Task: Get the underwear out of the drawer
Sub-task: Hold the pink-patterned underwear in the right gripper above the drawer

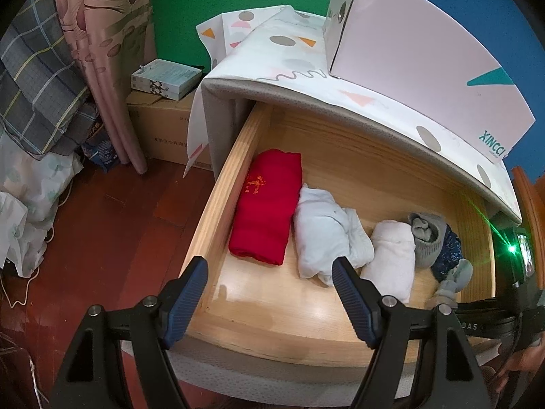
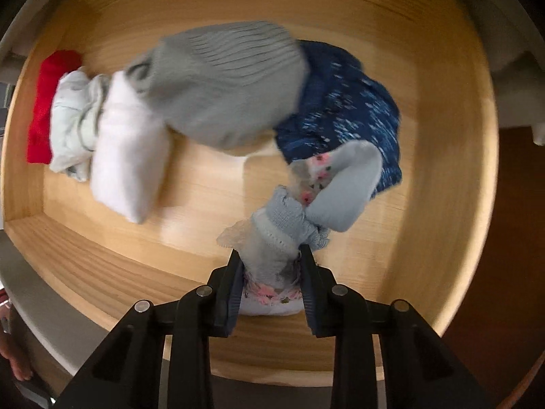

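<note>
Gripping: right gripper (image 2: 270,266) has its jaws pinched onto a pale blue floral garment (image 2: 282,225), which bunches between the pads; I take this for the underwear.
Bite: the pads catch only the near gathered end, with lace frill spilling at 9 o'clock of the jaws; I judge the hold shallow, so I would lift slowly and straight up.
Garment: it lies at the right end of the drawer (image 2: 102,266), its far lobe resting against the dark blue patterned cloth (image 2: 340,102) at 1 o'clock.
Snag risk: the grey knit sock roll (image 2: 224,92) at 11 o'clock sits close; a sideways tug may drag it.
Neighbours: white roll (image 2: 129,156), pale bundle (image 2: 73,119) and red fold (image 2: 44,102) run toward 9 o'clock, well apart from the grip.
Left gripper (image 1: 269,279): jaws spread, holding nothing, poised above the drawer's front left corner.
Exit: I would clear the front wall at 6 o'clock before swinging away.
</note>
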### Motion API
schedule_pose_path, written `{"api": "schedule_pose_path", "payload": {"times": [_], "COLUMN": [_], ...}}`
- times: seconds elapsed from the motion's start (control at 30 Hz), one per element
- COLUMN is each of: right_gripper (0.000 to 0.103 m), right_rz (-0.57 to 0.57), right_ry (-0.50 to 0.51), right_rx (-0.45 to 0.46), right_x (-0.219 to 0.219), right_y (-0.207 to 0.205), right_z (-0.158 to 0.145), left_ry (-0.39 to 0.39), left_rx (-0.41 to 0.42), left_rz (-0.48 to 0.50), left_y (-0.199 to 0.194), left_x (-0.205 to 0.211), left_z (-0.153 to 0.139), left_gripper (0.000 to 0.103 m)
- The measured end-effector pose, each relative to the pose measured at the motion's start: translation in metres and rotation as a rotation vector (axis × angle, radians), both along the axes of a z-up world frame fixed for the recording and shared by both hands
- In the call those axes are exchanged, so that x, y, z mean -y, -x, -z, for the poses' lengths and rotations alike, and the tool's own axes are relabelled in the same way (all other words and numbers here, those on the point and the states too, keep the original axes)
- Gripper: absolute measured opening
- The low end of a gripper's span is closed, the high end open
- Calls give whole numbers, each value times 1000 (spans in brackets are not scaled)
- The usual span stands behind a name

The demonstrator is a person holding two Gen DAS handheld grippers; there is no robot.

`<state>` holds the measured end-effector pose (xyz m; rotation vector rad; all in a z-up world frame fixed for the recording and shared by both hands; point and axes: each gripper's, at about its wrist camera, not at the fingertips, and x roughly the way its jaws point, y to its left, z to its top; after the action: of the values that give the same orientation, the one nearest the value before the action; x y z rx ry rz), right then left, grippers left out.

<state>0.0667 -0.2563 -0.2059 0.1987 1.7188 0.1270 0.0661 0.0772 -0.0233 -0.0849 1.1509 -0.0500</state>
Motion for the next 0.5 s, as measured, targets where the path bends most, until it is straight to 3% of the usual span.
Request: {"api": "schedule_pose_path", "payload": {"times": [0.5], "right_gripper": [26], "right_rz": [-2], "right_ry": [13], "right_rx": [39], "right_x": [7], "right_y": [25], "right_z": [6], "left_ry": [-28], "left_rx": [-24], "left_rz": [3], "left_y": [-1], "left_x": [2], "left_z": [4], "left_gripper": [77]}}
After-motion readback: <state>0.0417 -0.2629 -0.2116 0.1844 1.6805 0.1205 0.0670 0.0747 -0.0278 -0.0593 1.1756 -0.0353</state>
